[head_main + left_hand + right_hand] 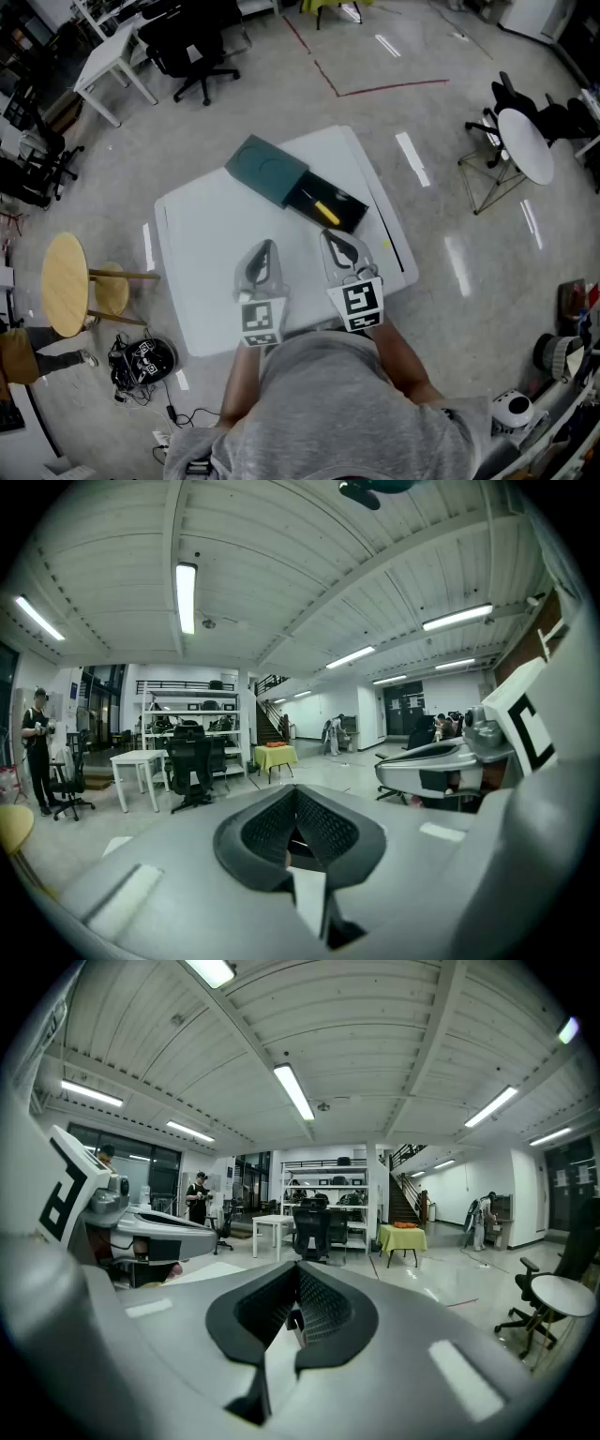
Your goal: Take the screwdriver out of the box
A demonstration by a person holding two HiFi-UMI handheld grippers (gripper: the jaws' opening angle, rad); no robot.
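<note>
Room: open workshop with a grey floor [450,281], strip lights on a ribbed ceiling, and shelving and a staircase at the far end.
Screwdriver: its yellow handle [327,213] lies in the box's black tray, on the far half of the table. Neither gripper touches it.
Box: a dark teal sleeve [265,170] lies flat and slantwise. The tray [352,208] is slid out of its right end, towards the table's right edge.
Table: white and roughly square [202,244], set at an angle to the person.
Left gripper: held over the table's near part [265,249], pointing away from the person and well apart from the box. Its own view shows the jaws drawn together with nothing between them.
Right gripper: just beside the left one [330,240] and nearer the tray, its tip short of the tray's near corner. The jaws are fully together and hold nothing.
Marker cubes: one sits at the rear of each gripper, left [262,319] and right [358,302], close to the person's chest.
Person: in a grey shirt [328,412] at the table's near edge, with both forearms reaching forward.
Left surroundings: black office chair [192,47] and white desk [108,56] far off; wooden stool [66,284] beside the table; dark gear with cables [141,359] on the floor near it.
Right surroundings: round white table [525,145] with black chairs.
Beyond the table: red tape line [389,87] on the floor.
Far end: a yellow-clothed table [274,757] stands before the staircase.
</note>
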